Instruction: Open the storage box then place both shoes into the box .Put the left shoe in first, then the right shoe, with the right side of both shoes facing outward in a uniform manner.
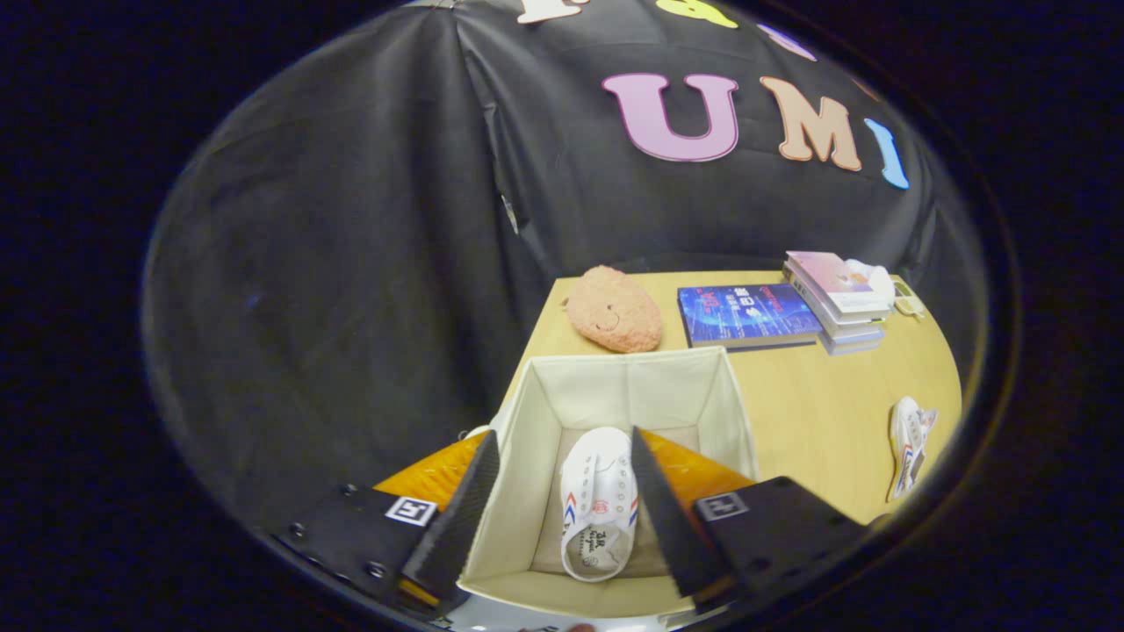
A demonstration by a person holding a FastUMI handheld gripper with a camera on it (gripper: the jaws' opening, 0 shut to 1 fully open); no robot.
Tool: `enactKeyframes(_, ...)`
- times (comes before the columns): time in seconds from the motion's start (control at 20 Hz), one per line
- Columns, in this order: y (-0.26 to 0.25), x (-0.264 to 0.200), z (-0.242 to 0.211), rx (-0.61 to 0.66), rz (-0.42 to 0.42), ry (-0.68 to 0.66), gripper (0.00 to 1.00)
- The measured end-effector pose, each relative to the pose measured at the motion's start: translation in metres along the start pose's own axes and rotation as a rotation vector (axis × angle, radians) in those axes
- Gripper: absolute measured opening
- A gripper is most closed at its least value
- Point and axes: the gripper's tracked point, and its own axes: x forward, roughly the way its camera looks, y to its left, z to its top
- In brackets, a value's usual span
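An open cream fabric storage box point(544, 412) stands on the wooden table just below me. One white shoe with red and blue stripes point(599, 505) lies on the box's floor, toe pointing away, seen between my fingers. My gripper point(562, 491) hovers above the box, open, with nothing held; its fingers point(461, 518) stand well apart over the box's mouth. A second white shoe point(909, 443) lies on its side on the table, well off to the right of the box.
A pink plush toy point(615, 309) sits on the table just beyond the box. To its right lies a blue book point(746, 314), then a stack of books point(836, 298) with a white object behind it. Bare wooden table point(817, 412) lies between box and second shoe.
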Motion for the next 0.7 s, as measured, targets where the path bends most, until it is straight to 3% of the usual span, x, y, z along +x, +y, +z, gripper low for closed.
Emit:
enactKeyframes(0.05, -0.008, -0.007, 0.006, 0.003, 0.018, -0.022, 0.99)
enactKeyframes(0.25, -0.070, -0.044, 0.024, -0.032, -0.043, -0.063, 0.99)
enactKeyframes(0.45, -0.177, -0.078, 0.032, -0.087, -0.243, -0.070, 0.99)
enactKeyframes(0.7, -0.316, -0.111, 0.000, -0.086, -0.483, 0.027, 1.00)
